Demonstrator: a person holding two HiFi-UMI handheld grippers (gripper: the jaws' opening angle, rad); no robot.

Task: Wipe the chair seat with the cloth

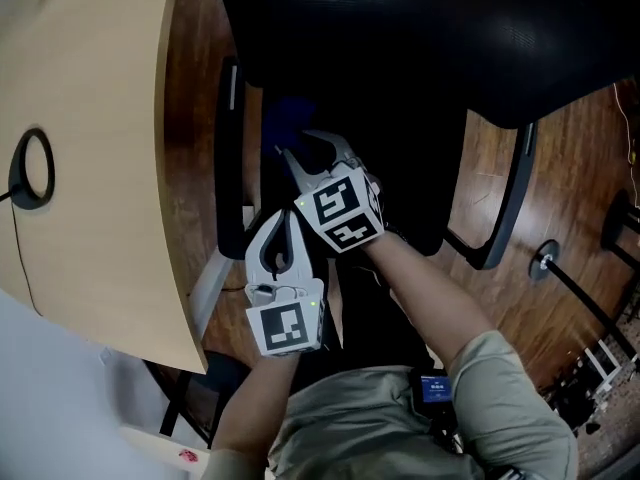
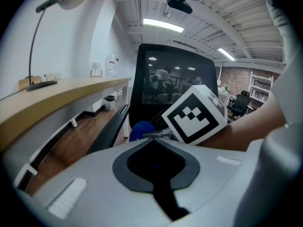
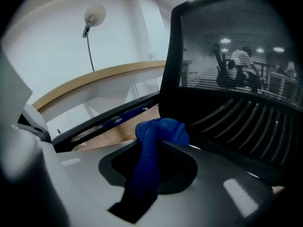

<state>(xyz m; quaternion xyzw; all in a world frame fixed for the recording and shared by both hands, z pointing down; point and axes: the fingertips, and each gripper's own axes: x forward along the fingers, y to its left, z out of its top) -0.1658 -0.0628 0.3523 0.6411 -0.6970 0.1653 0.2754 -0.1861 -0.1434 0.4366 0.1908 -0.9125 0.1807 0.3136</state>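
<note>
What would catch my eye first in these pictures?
A bright blue cloth stands out, pinched in the right gripper over the black chair. Just beside it is the left gripper, its jaws together and empty; both grippers carry cubes with bold black-and-white markers. A pale wooden desk fills the left of the head view.

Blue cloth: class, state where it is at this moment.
The blue cloth is pinched in the tongs of the right gripper. It bunches at their tips in front of the black chair backrest, with the curved wooden desk to the left.
</note>
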